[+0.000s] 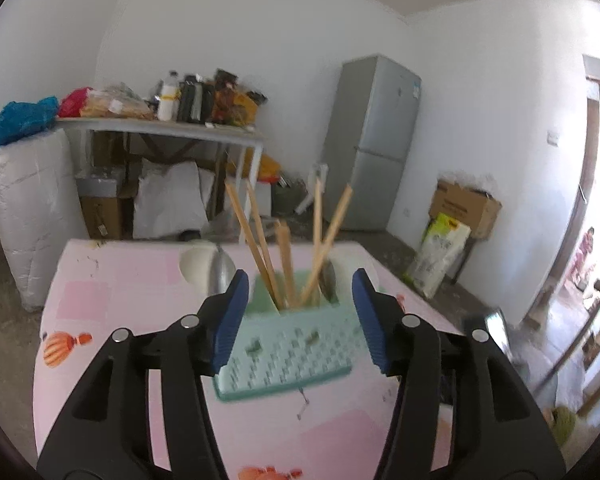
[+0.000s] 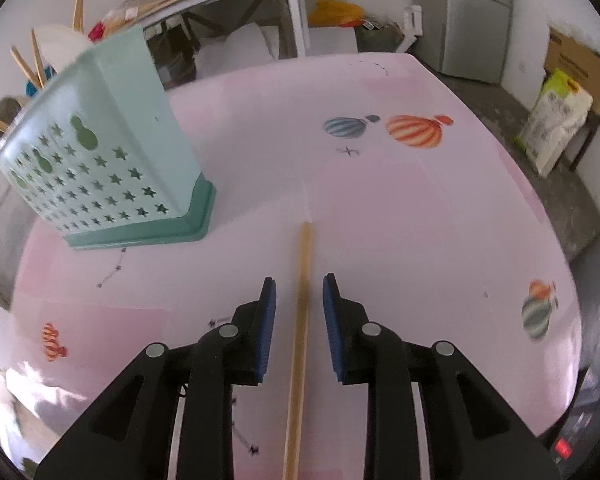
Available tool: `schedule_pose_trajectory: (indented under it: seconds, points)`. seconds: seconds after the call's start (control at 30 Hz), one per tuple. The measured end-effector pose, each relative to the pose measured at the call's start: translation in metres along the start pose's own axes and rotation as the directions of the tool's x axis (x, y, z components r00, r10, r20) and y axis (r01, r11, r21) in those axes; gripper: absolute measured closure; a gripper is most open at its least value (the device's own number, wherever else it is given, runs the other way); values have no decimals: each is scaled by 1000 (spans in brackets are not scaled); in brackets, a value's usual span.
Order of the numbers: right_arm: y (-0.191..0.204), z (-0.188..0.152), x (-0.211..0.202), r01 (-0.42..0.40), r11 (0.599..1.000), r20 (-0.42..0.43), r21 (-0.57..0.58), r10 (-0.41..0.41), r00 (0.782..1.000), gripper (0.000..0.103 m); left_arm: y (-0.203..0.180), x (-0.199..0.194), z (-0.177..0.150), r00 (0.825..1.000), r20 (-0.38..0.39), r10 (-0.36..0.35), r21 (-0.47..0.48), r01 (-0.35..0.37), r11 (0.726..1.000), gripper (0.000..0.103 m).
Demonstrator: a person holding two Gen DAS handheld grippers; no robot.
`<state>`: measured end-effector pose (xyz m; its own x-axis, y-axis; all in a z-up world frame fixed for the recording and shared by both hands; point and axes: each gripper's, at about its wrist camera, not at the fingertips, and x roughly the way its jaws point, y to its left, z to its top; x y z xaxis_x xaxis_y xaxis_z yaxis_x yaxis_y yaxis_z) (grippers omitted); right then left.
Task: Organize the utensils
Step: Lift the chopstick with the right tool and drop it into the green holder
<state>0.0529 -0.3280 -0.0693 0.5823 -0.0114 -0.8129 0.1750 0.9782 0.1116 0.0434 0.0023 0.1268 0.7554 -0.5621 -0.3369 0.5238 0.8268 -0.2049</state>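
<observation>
A mint-green utensil holder [image 1: 288, 344] with star cut-outs stands on the pink table, and several wooden chopsticks [image 1: 262, 246] lean out of its top. My left gripper [image 1: 300, 300] is open just in front of the holder, its blue pads apart with only the holder behind them. In the right wrist view the same holder [image 2: 112, 168] stands at the left. One wooden chopstick [image 2: 300, 320] lies flat on the table and runs between the blue pads of my right gripper [image 2: 299, 284]. The pads stand apart from it on both sides.
The table [image 2: 380, 220] has a pink cover printed with balloons. Two white bowls [image 1: 198, 270] with spoons stand behind the holder. Beyond the table are a cluttered shelf [image 1: 160, 128], a grey fridge [image 1: 376, 140], cardboard boxes [image 1: 464, 204] and a white sack.
</observation>
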Motion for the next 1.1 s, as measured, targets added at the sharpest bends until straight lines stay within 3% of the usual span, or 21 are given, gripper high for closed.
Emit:
schedule_pose_trajectory:
  seconds: [0.1, 0.13, 0.2, 0.3, 0.43, 0.53, 0.63, 0.73, 0.77, 0.9, 1.0, 1.1]
  points:
    - [9, 3, 7, 47, 997, 10, -63, -47, 999, 80, -13, 11, -23, 992, -118, -34, 4, 35, 999, 50]
    - [10, 3, 7, 50, 996, 11, -68, -50, 999, 85, -18, 15, -29, 987, -154, -41, 9, 43, 999, 50]
    - [8, 4, 6, 42, 997, 4, -58, -42, 999, 96, -32, 28, -48, 969, -245, -40, 28, 49, 998, 50]
    - [3, 4, 0, 31, 999, 6, -27, -30, 1000, 96, -39, 45, -72, 938, -345, -32, 29, 45, 999, 50]
    - [-7, 10, -37, -2, 999, 88, 33, 0, 996, 96, -29, 57, -88, 918, -397, -24, -26, 15, 1000, 48]
    - [-10, 19, -85, -65, 996, 218, 59, 51, 975, 96, -18, 61, -91, 913, -407, 20, -12, -27, 1000, 47]
    - [-6, 34, -135, -145, 988, 360, 56, 115, 926, 96, -11, 61, -91, 912, -403, 77, 23, -73, 997, 43]
    - [6, 54, -181, -211, 977, 502, 19, 173, 848, 96, -1, 59, -92, 910, -401, 104, 24, -102, 994, 38]
    - [11, 63, -197, -244, 970, 554, -5, 206, 807, 96, 1, 58, -93, 910, -400, 111, 23, -111, 994, 36]
    - [34, 91, -231, -314, 945, 669, -86, 288, 685, 96, 6, 57, -93, 907, -395, 144, 32, -143, 989, 30]
    - [60, 112, -239, -355, 922, 695, -153, 356, 624, 96, 9, 55, -92, 908, -383, 169, 39, -167, 985, 24]
    - [80, 125, -234, -366, 911, 694, -191, 389, 606, 96, 12, 51, -89, 915, -364, 177, 34, -177, 984, 20]
